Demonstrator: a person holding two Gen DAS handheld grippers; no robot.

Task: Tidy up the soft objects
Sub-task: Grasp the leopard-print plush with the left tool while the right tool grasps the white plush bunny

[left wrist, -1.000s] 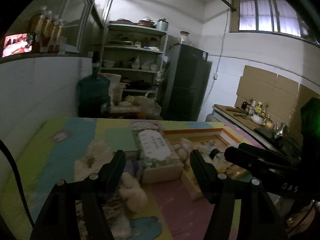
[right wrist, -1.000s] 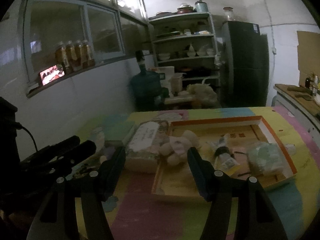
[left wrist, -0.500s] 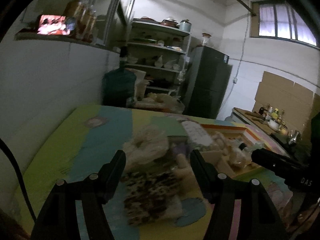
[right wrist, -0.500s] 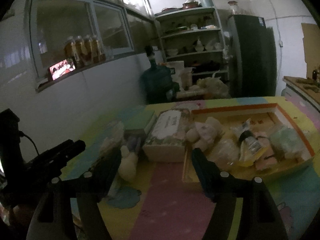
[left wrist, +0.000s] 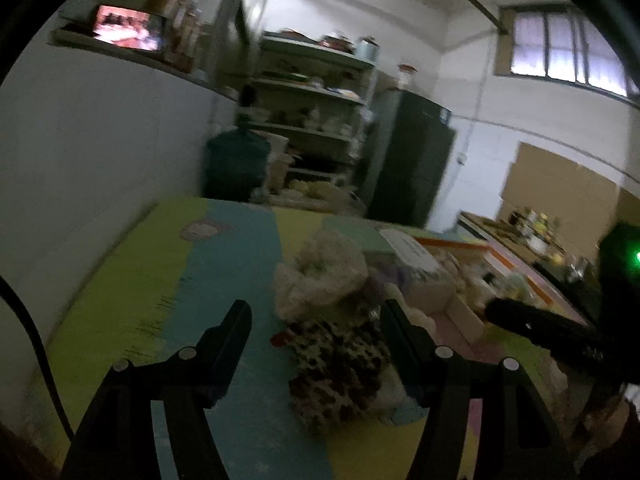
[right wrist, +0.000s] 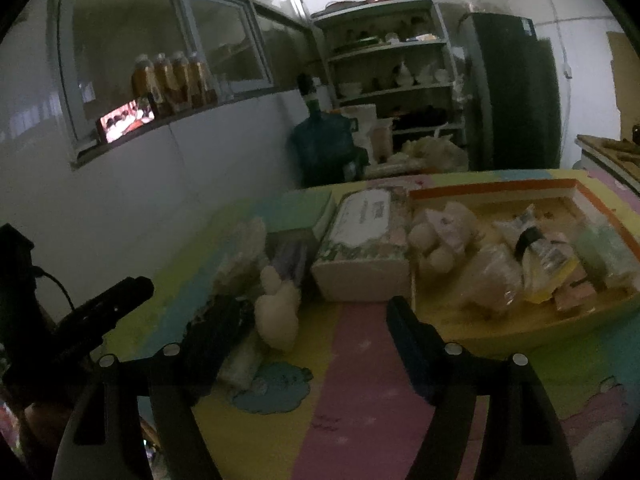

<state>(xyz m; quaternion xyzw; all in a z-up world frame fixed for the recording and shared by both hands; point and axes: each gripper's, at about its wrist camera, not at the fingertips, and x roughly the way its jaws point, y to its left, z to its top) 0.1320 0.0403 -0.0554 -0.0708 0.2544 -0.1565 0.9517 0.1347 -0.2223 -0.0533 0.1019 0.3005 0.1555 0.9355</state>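
The left gripper (left wrist: 316, 322) pointed forward and somewhat downward, its two black fingers (left wrist: 230, 334) spread apart with nothing pressed between the pads. The right gripper (right wrist: 306, 326) was angled down in much the same way; its jaws had just been opening and stood wide, nothing clamped between them. Each gripper showed in the other's view: the right one as a dark bar to the right of the left fingers, the left one as a dark bar to the left of the right fingers, though blur and dim light left its jaws unclear there.
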